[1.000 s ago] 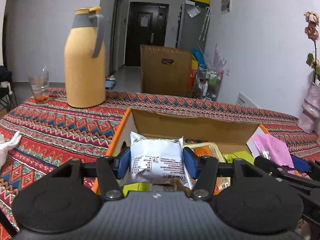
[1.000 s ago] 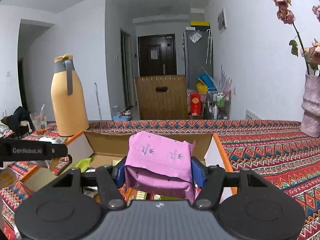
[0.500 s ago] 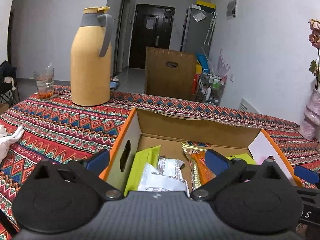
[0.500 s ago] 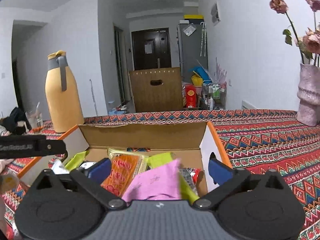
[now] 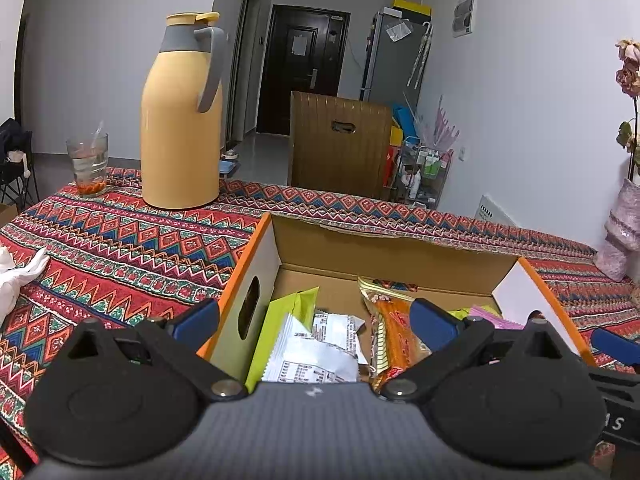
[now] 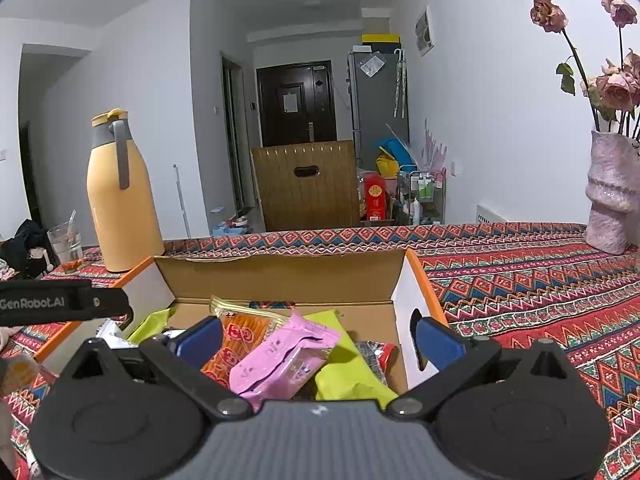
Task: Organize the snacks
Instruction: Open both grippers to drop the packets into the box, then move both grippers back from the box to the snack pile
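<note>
Both tongs spread wide over the open snack box, nothing pinched.

Left gripper and right gripper hanging apart-jawed above the cardboard box on the patterned tablecloth. White packet lying loose inside near the box's left end, pink packet resting on green and orange wrappers toward the right. Yellow jug and a glass standing beyond.

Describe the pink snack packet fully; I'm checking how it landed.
The pink snack packet is a soft, glossy pillow wrapper with small dark printed marks and crimped ends. It lies tilted inside the cardboard box, resting on an orange packet and a lime-green packet. The right gripper is open around it, not touching it.
</note>
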A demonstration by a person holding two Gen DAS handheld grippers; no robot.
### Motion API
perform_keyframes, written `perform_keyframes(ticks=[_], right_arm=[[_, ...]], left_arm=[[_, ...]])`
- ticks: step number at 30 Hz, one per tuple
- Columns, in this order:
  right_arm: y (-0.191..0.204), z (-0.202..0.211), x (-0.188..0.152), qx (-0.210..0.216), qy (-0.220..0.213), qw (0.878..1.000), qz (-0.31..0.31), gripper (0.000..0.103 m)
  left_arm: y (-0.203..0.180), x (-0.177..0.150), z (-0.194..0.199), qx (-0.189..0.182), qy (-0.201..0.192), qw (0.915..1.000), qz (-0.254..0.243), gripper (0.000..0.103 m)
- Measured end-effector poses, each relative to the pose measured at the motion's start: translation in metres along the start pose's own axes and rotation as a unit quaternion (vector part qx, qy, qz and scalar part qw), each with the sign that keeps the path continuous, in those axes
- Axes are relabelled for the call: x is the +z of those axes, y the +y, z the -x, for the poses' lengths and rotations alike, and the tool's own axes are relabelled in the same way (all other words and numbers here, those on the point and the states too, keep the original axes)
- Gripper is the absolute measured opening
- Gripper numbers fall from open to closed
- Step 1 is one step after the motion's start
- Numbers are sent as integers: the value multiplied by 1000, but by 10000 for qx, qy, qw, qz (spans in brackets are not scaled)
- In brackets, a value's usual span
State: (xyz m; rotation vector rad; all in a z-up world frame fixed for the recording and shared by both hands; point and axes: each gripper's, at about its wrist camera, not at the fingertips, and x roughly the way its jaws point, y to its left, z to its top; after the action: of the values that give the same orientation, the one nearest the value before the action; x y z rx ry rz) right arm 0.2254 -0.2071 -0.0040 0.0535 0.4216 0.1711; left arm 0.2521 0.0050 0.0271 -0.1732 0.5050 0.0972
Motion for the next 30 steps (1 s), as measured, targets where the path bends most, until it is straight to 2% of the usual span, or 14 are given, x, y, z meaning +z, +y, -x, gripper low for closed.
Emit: perform_keyframes(ticks=[9,14,19,25,30], right_arm=[[-5,11,7,-98,-102,9999,-56,103],[-3,30,16,-90,-407,9991,-7,103],[-3,38,21,-158,-426,9990,19,103],[-4,54,19,-200,-457,9987,80,103],[-5,68,4,-232,-290,9992,163,103]], left_arm=[[-4,8,23,-158,-244,9996,11,103],[-5,15,36,-148,-334,9993,61,103],[-3,15,50,-113,-359,9993,-6,103],[5,1,64,-86,-179,9998,-25,103],[17,-17,78,-77,8,10000,-58,103]])
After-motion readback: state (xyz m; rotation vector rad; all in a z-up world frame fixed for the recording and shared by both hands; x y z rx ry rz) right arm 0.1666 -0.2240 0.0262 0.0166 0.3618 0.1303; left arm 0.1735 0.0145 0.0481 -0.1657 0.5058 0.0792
